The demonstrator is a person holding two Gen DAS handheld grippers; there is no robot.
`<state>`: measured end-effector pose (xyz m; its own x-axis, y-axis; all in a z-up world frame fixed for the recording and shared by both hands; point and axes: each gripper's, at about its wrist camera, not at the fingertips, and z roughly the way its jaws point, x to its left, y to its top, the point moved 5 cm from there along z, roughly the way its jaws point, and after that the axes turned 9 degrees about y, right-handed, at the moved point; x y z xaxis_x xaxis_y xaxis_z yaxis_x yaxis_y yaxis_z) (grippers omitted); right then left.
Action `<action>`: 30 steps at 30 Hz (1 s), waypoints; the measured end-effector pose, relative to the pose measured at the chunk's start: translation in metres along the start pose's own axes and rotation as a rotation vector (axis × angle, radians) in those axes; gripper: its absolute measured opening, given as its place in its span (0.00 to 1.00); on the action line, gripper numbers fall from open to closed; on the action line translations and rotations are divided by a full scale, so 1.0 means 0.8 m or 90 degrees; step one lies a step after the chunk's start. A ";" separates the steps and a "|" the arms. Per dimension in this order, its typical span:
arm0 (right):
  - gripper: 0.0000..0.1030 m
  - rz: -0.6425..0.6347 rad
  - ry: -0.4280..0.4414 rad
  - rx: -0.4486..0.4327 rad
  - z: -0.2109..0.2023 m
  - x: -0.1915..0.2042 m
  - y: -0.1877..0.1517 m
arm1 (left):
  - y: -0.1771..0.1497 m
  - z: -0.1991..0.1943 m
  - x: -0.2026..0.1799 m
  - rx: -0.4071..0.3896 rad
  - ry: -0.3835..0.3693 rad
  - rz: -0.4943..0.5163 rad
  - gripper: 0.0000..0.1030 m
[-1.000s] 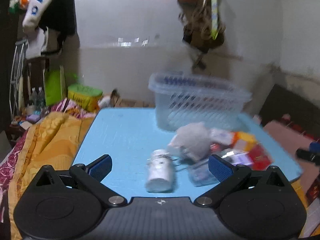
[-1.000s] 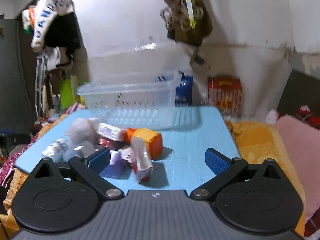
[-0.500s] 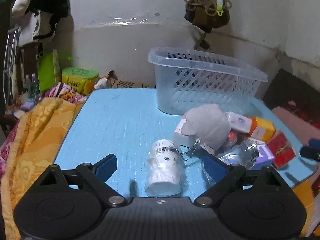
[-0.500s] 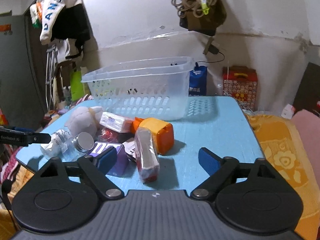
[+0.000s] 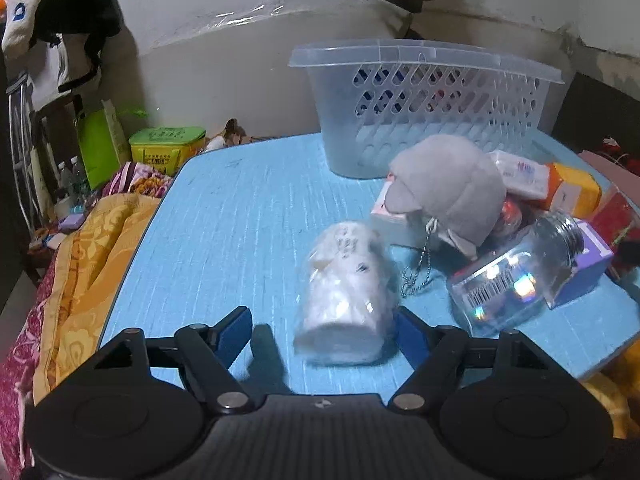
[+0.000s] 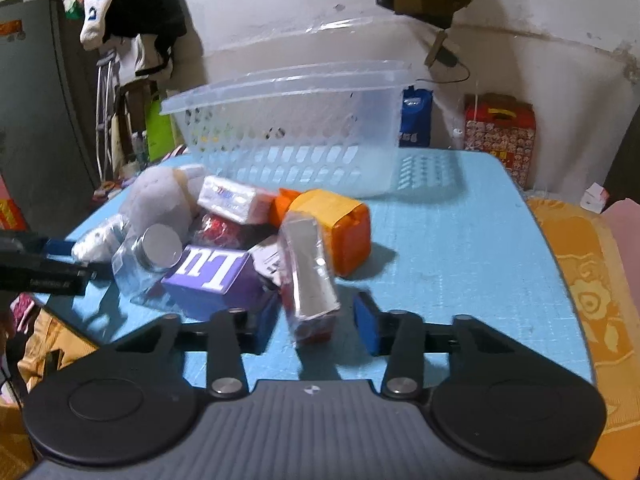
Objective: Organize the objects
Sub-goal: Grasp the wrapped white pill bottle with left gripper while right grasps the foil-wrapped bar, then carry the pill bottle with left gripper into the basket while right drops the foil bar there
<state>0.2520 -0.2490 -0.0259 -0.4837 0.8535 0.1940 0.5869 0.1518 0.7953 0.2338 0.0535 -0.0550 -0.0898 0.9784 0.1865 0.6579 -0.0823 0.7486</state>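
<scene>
Left gripper [image 5: 323, 335] spread wide low over the blue table [image 5: 240, 220], white wrapped roll [image 5: 344, 292] lying between the fingers, touching the right pad, clear of the left. Right gripper [image 6: 316, 322] likewise spread, straddling the near end of a wrapped red packet [image 6: 308, 280] without pinching it. Further out: purple box [image 6: 212, 276], glass jar [image 6: 146, 258], orange box [image 6: 336, 228], grey plush toy [image 5: 448, 188]. Beyond these, at the far side, stood a clear plastic basket [image 6: 296, 136].
</scene>
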 end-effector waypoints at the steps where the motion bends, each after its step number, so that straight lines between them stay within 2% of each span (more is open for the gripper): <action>1: 0.28 -0.004 0.004 0.003 0.000 0.002 0.000 | 0.001 0.001 0.001 -0.004 0.000 0.000 0.72; 3: 0.27 -0.010 0.004 -0.001 -0.001 0.006 0.000 | 0.002 0.002 0.001 -0.013 -0.005 0.003 0.64; 4: 0.27 -0.014 -0.001 -0.003 -0.001 0.007 0.000 | 0.002 0.002 0.002 -0.016 -0.007 0.003 0.51; 5: 0.27 -0.019 -0.011 -0.010 -0.004 0.009 0.001 | 0.003 0.000 0.004 -0.018 -0.006 0.001 0.49; 15: 0.27 0.008 -0.027 -0.119 -0.054 0.007 0.022 | 0.018 -0.048 0.035 -0.119 0.017 -0.067 0.49; 23: 0.27 0.036 -0.018 -0.180 -0.082 -0.007 0.034 | 0.025 -0.093 0.047 -0.208 -0.025 -0.096 0.49; 30: 0.27 0.016 0.017 -0.228 -0.091 -0.003 0.075 | 0.056 -0.109 0.054 -0.251 -0.070 -0.144 0.49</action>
<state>0.2410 -0.2784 0.0632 -0.4909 0.8410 0.2275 0.3363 -0.0579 0.9400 0.1941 0.0752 0.0420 -0.1042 0.9926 -0.0624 0.2946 0.0907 0.9513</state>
